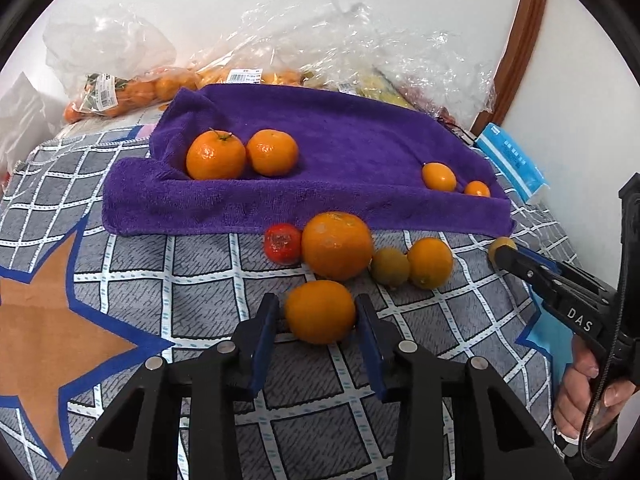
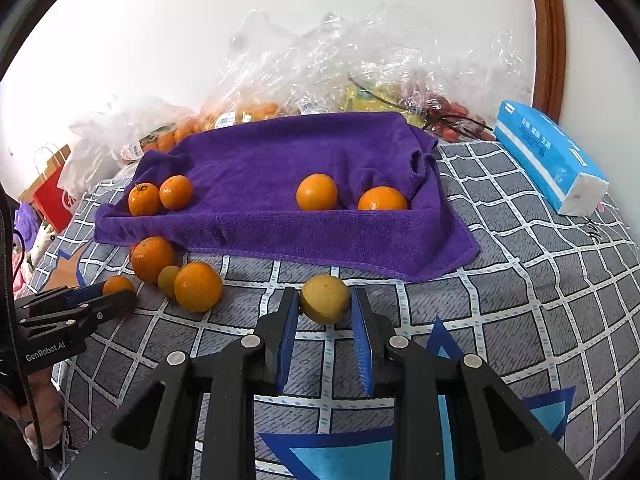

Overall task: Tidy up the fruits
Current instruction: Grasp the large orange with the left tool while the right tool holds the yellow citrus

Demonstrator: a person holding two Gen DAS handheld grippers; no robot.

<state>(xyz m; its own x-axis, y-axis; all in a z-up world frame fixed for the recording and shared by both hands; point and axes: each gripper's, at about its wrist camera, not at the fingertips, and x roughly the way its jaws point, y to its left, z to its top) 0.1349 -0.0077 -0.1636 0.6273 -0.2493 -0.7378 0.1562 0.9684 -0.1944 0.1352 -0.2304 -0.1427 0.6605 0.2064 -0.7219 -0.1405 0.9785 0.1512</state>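
My left gripper (image 1: 318, 312) clamps an orange (image 1: 320, 311) on the checked bedspread (image 1: 200, 272); my right gripper (image 2: 325, 302) pinches a yellow-green fruit (image 2: 325, 298). Beyond them lies a purple towel (image 1: 320, 152) bearing two mandarins (image 1: 216, 155) and two small oranges (image 2: 317, 192).

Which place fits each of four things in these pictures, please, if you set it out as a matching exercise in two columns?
Things:
1. red fruit
2. stemmed mandarin
3. yellow-green fruit
4. blue tissue pack

Places:
A. between the fingers of the right gripper
B. on the purple towel
C. on the quilt, beside the big orange
D. by the towel's right end, near the wall

Pairs: 1-C, 2-B, 3-A, 4-D
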